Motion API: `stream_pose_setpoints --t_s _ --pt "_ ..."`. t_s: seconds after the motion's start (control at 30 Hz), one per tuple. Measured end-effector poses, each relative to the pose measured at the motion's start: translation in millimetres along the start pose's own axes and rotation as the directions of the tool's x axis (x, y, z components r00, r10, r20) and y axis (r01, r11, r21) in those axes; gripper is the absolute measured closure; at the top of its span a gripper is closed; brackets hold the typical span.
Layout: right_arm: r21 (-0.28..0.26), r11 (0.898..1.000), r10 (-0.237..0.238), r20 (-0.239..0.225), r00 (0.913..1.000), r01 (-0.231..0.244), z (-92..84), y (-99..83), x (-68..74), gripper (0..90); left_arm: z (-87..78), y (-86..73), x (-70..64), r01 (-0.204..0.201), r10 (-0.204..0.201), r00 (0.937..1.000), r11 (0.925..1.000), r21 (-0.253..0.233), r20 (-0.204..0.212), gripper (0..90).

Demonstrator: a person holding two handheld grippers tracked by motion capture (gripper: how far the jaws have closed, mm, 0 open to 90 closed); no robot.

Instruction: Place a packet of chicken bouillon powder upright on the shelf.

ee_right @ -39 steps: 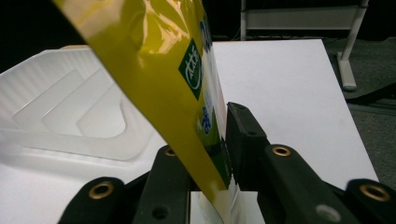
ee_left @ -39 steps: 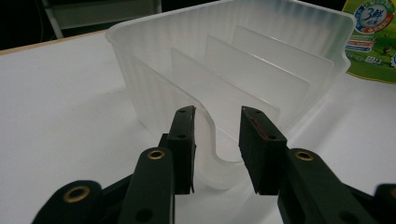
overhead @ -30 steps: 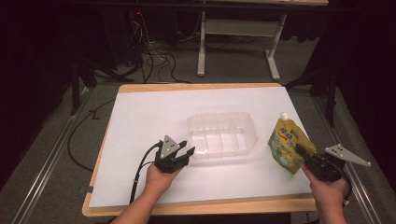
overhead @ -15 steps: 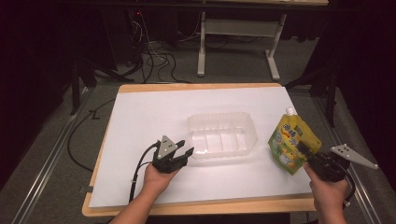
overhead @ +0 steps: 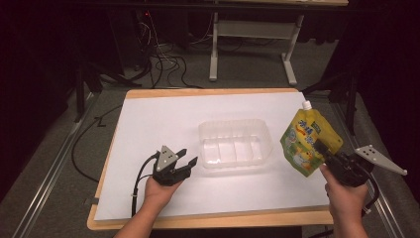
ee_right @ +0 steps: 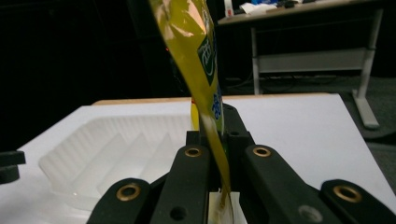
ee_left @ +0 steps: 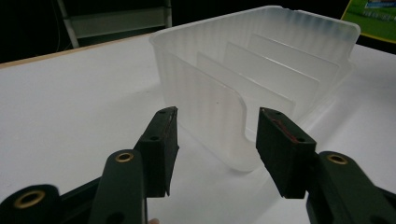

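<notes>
From the high view, the right gripper (overhead: 323,150) had carried the yellow spouted pouch (overhead: 308,141) higher and a little further right than a second before, so it hung clear of the white table sheet (overhead: 148,124), beside the clear ribbed tray (overhead: 236,144) and apart from it; probably a lift before setting the pouch into the tray. The left gripper (overhead: 187,157) had stayed put near the tray's left end. In the left gripper view its jaws stood wide, the tray's corner (ee_left: 233,140) just ahead, untouched. In the right gripper view the jaws pinched the pouch (ee_right: 205,74) edge-on, nothing blocking the tray (ee_right: 116,149) beyond.
</notes>
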State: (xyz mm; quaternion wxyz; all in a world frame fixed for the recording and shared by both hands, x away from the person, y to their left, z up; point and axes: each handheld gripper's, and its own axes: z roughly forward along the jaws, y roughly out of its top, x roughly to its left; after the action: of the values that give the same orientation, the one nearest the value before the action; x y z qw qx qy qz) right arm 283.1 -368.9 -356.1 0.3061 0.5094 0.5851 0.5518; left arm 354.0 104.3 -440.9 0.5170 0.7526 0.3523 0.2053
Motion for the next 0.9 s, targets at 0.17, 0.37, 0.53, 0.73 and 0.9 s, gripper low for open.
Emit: stream_pose_setpoints --t_s 0.17,0.37,0.53,0.73,0.9 --pt "-0.041 0.999 -0.006 -0.056 0.9984 0.003 4.2 12.6 12.7 90.0 -8.0 -4.1 4.4 0.01 -0.009 0.9997 1.0 0.001 -0.023 48.9" --pt "-0.067 0.998 -0.013 -0.102 0.9947 0.006 11.6 22.1 27.7 90.0 -10.4 -8.0 6.8 0.014 -0.014 0.9995 0.9998 0.016 -0.029 47.9" --pt "-0.063 0.998 -0.026 -0.126 0.9917 0.018 21.9 23.5 40.9 90.0 -9.3 -8.2 6.2 0.014 -0.014 0.9996 0.9998 0.015 -0.023 47.2" --pt "-0.049 0.999 -0.023 -0.137 0.9903 0.017 37.3 24.3 52.8 90.0 -5.7 -7.2 2.9 0.005 -0.005 1.0 0.9999 0.015 -0.005 46.0" --pt "-0.041 0.999 -0.019 -0.141 0.9898 0.014 52.7 25.5 63.4 90.0 0.0 -5.9 -0.1 -0.009 0.009 0.9999 0.9998 0.016 0.008 45.3"
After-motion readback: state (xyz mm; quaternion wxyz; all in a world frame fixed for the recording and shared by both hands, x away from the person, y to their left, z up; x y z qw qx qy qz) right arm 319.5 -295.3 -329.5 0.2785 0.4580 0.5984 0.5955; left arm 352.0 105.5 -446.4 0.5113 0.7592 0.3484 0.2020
